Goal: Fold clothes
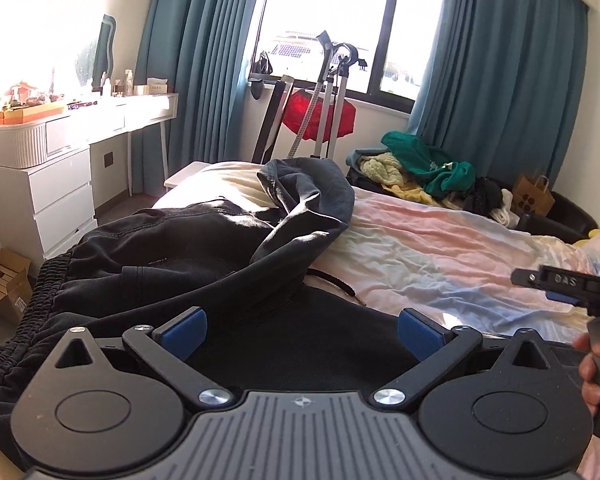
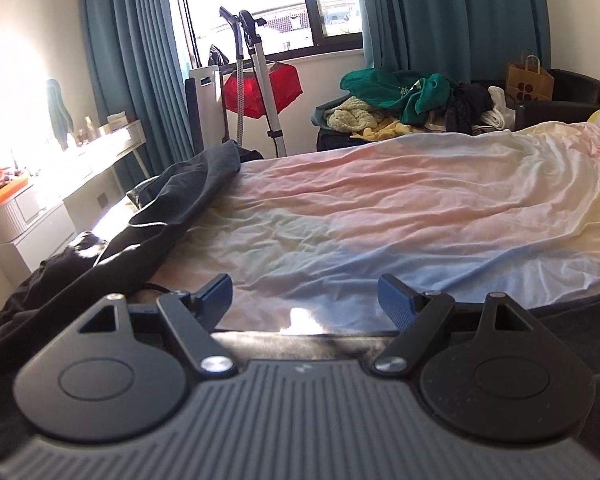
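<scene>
We see a bed [image 2: 420, 208] under a rumpled pastel sheet [image 1: 440, 256]. A black garment [image 1: 160, 256] lies crumpled across its left side, and its cord [image 1: 336, 282] trails onto the sheet.

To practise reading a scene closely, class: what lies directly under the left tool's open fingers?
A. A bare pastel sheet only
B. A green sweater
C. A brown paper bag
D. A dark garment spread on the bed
D: in the left wrist view the left tool hovers with its jaws wide apart over the dark garment, which covers the near part of the bed.
</scene>
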Available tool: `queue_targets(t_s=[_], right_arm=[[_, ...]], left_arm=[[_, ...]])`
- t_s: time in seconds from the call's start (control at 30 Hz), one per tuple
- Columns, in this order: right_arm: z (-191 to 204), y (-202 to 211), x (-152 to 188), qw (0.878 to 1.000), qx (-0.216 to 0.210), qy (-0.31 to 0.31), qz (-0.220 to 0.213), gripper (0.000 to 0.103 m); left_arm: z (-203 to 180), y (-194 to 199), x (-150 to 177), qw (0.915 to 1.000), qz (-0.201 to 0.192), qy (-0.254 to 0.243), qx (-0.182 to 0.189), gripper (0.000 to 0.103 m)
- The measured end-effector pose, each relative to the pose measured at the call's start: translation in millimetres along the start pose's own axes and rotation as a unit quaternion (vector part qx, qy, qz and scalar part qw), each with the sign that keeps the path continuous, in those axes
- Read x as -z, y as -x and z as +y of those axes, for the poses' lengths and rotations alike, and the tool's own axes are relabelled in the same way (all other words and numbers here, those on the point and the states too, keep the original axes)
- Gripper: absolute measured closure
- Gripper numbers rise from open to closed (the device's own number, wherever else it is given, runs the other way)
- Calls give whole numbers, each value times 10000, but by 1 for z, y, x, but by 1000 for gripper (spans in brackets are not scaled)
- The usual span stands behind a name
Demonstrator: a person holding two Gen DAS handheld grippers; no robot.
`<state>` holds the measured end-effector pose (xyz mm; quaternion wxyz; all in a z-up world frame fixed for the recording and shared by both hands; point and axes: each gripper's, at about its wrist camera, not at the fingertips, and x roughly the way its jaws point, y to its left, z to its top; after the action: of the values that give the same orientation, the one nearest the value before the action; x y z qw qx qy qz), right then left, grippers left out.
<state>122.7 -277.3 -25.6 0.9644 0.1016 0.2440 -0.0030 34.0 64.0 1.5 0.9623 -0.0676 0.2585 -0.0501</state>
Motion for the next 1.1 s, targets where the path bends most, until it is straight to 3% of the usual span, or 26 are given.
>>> queue_targets(t_s=[0.17,0.3,0.53,0.6,0.7,0.73,0.8,0.9,1.1], right_arm=[[52,-112,-56,9998,-96,-7,151,22],[104,-225,-98,9989,-5,170,429,24],[131,-351,-120,9989,327,-39,332,27],[129,-376,-115,9985,411,-94,341,47],[127,-407,-107,9952,488,-434,732,73],[130,-412,-105,9942,456,-491,843,98],[148,-406,-106,9963,564,-70,644,99],[175,-366,-120,9968,578,521,-176,100],[206,-246,-159,9895,-615,736,-1077,100]], left_arm=[[10,-23,7,9995,-76,63,287,0],[15,-60,12,9992,-139,-38,373,0],[33,-134,13,9980,169,375,483,0],[40,-147,14,9969,241,503,552,0],[47,-159,15,9955,272,587,700,0],[48,-162,15,9950,293,611,728,0],[50,-165,15,9945,291,650,771,0],[51,-162,13,9940,170,696,822,0],[57,-133,5,9927,-216,800,875,0]])
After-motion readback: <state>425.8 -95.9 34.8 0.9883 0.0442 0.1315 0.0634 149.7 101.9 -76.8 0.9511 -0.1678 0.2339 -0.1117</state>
